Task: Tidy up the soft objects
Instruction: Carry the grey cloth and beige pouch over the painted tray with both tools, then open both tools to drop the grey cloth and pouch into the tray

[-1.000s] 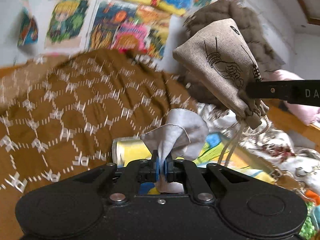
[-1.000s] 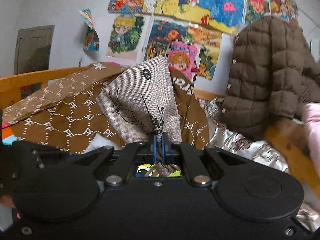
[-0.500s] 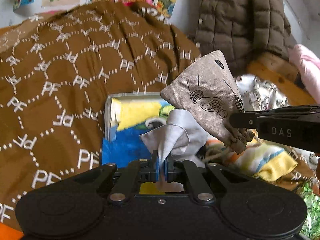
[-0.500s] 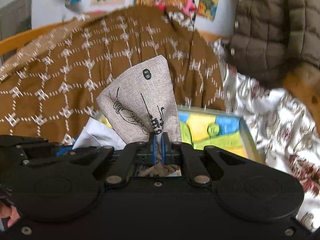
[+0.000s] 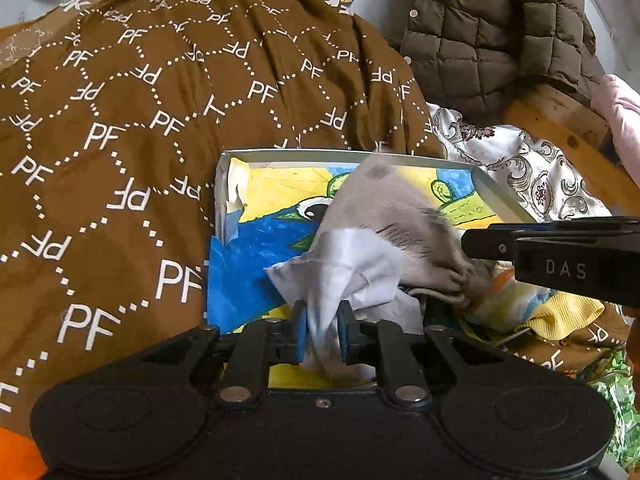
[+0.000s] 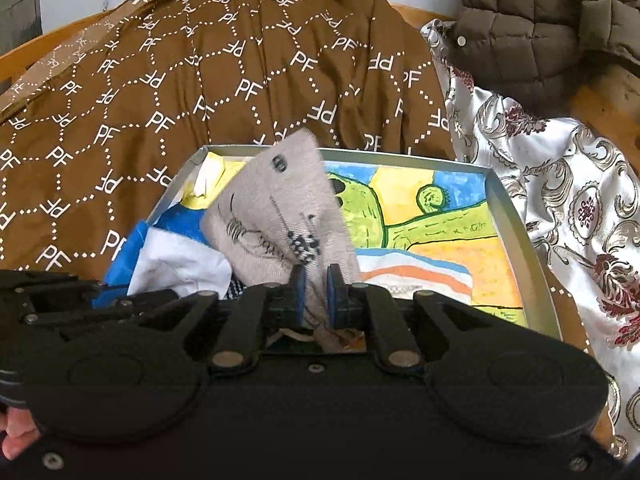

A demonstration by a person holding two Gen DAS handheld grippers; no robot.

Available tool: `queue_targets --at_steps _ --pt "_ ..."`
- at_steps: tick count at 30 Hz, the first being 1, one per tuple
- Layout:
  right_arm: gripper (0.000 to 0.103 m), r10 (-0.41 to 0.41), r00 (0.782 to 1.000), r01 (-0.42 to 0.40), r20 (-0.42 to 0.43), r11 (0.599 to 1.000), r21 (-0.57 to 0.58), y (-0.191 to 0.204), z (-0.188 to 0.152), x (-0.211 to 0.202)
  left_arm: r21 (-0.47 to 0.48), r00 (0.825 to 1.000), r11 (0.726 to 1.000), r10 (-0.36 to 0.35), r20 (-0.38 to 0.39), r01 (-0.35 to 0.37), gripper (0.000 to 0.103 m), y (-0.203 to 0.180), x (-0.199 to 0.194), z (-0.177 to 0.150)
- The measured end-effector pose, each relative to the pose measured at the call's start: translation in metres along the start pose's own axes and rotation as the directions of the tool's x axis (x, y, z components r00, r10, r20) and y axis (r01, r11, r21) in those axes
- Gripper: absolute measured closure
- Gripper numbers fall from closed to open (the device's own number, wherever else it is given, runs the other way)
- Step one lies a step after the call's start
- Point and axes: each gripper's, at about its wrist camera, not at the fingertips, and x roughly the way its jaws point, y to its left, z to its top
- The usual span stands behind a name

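The left claw (image 5: 322, 334) is clenched on a white cloth (image 5: 340, 268), bunched just above the near left part of a shallow tray (image 5: 500, 196) lined with a bright painting (image 6: 432, 216). The right claw (image 6: 313, 294) grips the gathered neck of a beige pouch (image 6: 280, 216) printed with a black drawing, which leans over the tray, touching the cloth on its left. A brown quilt (image 5: 120, 128) lies left and far; a puffer jacket (image 5: 488, 20) sits far right.

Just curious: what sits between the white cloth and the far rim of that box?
In the left wrist view, the beige pouch and the box's painted lining lie between the white cloth and the far rim.
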Motion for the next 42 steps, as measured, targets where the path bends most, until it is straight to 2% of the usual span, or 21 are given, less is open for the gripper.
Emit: queue_targets --at_steps 2,6,9,13,17,22,24,27,30,33,38,42 --pt "0.086 -0.004 1.000 0.004 0.011 1.000 -0.009 0.001 0.003 -0.011 0.007 1.000 1.000 0.007 0.006 -0.007 0.080 -0.001 -0.004 0.001" --pt "0.067 -0.010 0.999 0.011 0.048 1.000 -0.022 0.003 0.007 -0.031 0.004 0.999 1.000 0.021 0.027 -0.022 0.071 0.000 -0.016 0.003" --pt "0.060 -0.008 0.997 0.010 0.081 1.000 -0.026 0.003 0.008 -0.047 0.004 0.998 0.999 0.033 0.051 -0.033 0.067 -0.001 -0.028 0.004" --pt "0.052 -0.001 0.991 0.002 0.132 1.000 -0.005 -0.002 0.011 -0.072 -0.004 0.993 0.999 0.048 0.106 -0.048 0.054 -0.004 -0.049 0.009" --pt "0.043 0.003 0.982 -0.007 0.189 1.000 0.018 -0.007 0.012 -0.102 0.004 0.981 0.998 0.064 0.183 -0.066 0.039 -0.011 -0.077 0.014" --pt "0.028 0.004 0.962 -0.023 0.272 0.998 0.064 -0.016 0.010 -0.147 0.027 0.956 0.996 0.074 0.285 -0.086 0.026 -0.025 -0.120 0.017" --pt "0.022 0.003 0.949 -0.031 0.315 0.996 0.082 -0.019 0.007 -0.167 0.024 0.943 0.996 0.076 0.323 -0.088 0.025 -0.030 -0.138 0.017" --pt "0.014 0.004 0.921 -0.042 0.391 0.995 0.089 -0.022 -0.001 -0.200 0.024 0.916 0.996 0.071 0.396 -0.087 0.021 -0.038 -0.166 0.013" --pt "0.009 0.010 0.890 -0.050 0.456 0.996 0.076 -0.023 -0.008 -0.233 0.017 0.885 0.996 0.071 0.460 -0.089 0.017 -0.046 -0.195 0.009" --pt "0.001 0.021 0.855 -0.065 0.518 0.996 0.068 -0.023 -0.015 -0.266 0.016 0.864 0.997 0.056 0.501 -0.074 0.015 -0.052 -0.221 0.003" --pt "0.001 0.028 0.806 -0.090 0.591 0.993 0.077 -0.026 -0.030 -0.316 0.042 0.831 0.997 0.035 0.555 -0.071 0.007 -0.064 -0.260 -0.016" --pt "0.001 0.000 0.775 -0.063 0.632 0.995 0.077 -0.027 -0.047 -0.345 0.050 0.800 0.995 0.035 0.598 -0.081 0.003 -0.069 -0.289 -0.034"
